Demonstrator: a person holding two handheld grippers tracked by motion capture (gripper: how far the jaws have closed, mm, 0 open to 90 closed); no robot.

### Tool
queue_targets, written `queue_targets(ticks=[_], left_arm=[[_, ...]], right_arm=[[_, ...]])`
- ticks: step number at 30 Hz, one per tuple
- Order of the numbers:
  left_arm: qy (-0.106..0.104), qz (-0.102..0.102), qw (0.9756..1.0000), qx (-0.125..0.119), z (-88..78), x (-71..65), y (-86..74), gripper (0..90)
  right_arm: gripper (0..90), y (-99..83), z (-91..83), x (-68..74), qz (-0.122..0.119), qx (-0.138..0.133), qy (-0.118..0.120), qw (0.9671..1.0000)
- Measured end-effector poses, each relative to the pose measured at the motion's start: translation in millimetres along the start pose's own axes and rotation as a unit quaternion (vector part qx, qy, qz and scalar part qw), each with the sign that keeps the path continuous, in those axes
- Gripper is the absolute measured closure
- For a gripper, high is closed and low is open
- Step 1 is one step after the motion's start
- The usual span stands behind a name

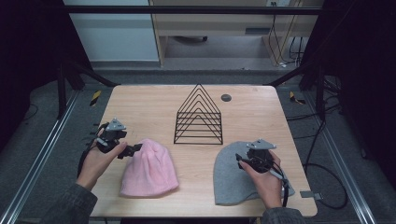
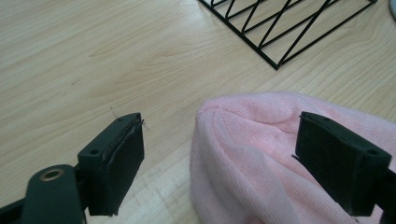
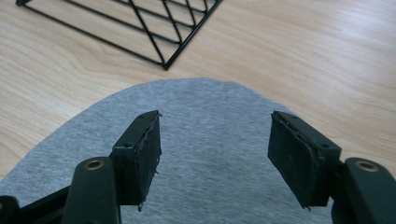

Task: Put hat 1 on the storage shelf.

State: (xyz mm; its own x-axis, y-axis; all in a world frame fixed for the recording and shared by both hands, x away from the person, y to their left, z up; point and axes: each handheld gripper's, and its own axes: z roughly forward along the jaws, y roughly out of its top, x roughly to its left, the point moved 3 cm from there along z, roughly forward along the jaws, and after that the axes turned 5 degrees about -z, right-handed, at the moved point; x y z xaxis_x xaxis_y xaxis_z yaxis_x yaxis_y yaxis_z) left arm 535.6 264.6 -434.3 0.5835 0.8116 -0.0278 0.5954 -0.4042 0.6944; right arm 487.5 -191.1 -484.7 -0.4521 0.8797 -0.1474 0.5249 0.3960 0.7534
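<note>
1. Table [image 1: 154,100] of pale wood with rounded corners carries everything we see from the high view: two knitted hats near the front edge and a wire rack behind them.
2. We find the pink knitted beanie [image 1: 150,169] at the front left, its rounded crown pointing away from the person and its open end toward the front edge.
3. We find the grey knitted beanie [image 1: 229,177] at the front right, lying flat the same way, well apart from the pink one.
4. We see the black wire triangular rack [image 1: 198,116] standing upright between and behind the two hats, touching neither; a small dark round disc [image 1: 226,97] sits in the tabletop behind its right side.
5. We hold the left gripper [image 1: 133,149] just beside the pink beanie's upper left edge. In the left gripper view its jaws stand wide apart, one over bare wood and the other over pink fabric (we cannot tell if that pad touches the knit), with the hat's crown [image 2: 261,154] between them.
6. We hold the right gripper [image 1: 243,160] above the grey beanie's upper part. In the right gripper view its jaws are also spread wide, gripping nothing, with grey fabric [image 3: 210,154] beneath and between them and a corner of the rack [image 3: 140,28] beyond.
</note>
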Motion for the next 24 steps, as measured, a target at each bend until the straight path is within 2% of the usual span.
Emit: queue_targets(ticks=[2, 3, 6, 7, 8, 9, 12, 13, 14, 18, 24], left_arm=[[-0.007, -0.001, 1.0, 0.007, 3.0, 1.5, 4.0, 14.0], [-0.013, -0.007, 0.9997, 0.018, 6.8, 2.7, 6.3, 13.2], [-0.016, -0.01, 0.9996, 0.023, 10.6, 4.0, 7.7, 12.7], [-0.017, -0.007, 0.9995, 0.027, 15.4, 4.9, 7.8, 12.1], [-0.017, -0.007, 0.9995, 0.027, 15.4, 4.9, 7.8, 11.8], [-0.024, -0.011, 0.9989, 0.038, 22.1, 6.0, 6.6, 10.9], [-0.018, -0.015, 0.999, 0.037, 26.7, 8.8, 5.6, 10.6], [-0.02, -0.023, 0.9988, 0.038, 29.1, 11.3, 4.4, 10.4], [-0.025, -0.033, 0.9986, 0.034, 30.3, 12.3, 3.6, 10.4], [-0.029, -0.045, 0.9978, 0.038, 33.8, 16.6, 1.2, 10.5], [-0.03, -0.041, 0.9979, 0.04, 36.8, 12.2, -0.5, 13.5]], right_arm=[[33.3, -0.6, -6.1, -2.5, 0.007, -0.006, -0.003, 1.0], [32.4, -1.5, -9.0, -3.2, 0.008, -0.004, -0.003, 1.0], [30.9, -2.7, -12.8, -3.9, 0.011, -0.007, 0.0, 0.9999], [27.6, -4.2, -15.8, -5.2, 0.014, -0.008, 0.0, 0.9999], [26.9, -4.8, -15.9, -5.5, 0.014, -0.006, -0.001, 0.9999], [25.9, -5.6, -15.1, -6.6, 0.011, -0.006, -0.002, 0.9999], [24.9, -6.7, -13.1, -7.5, 0.015, -0.002, -0.001, 0.9999], [24.8, -8.1, -10.5, -8.1, 0.019, 0.0, 0.0, 0.9998], [25.0, -9.0, -9.5, -8.1, 0.018, 0.003, 0.001, 0.9998], [28.2, -11.9, -8.2, -8.6, 0.018, 0.009, 0.002, 0.9998], [35.8, -11.9, -8.0, -8.6, 0.021, 0.007, 0.004, 0.9997]])
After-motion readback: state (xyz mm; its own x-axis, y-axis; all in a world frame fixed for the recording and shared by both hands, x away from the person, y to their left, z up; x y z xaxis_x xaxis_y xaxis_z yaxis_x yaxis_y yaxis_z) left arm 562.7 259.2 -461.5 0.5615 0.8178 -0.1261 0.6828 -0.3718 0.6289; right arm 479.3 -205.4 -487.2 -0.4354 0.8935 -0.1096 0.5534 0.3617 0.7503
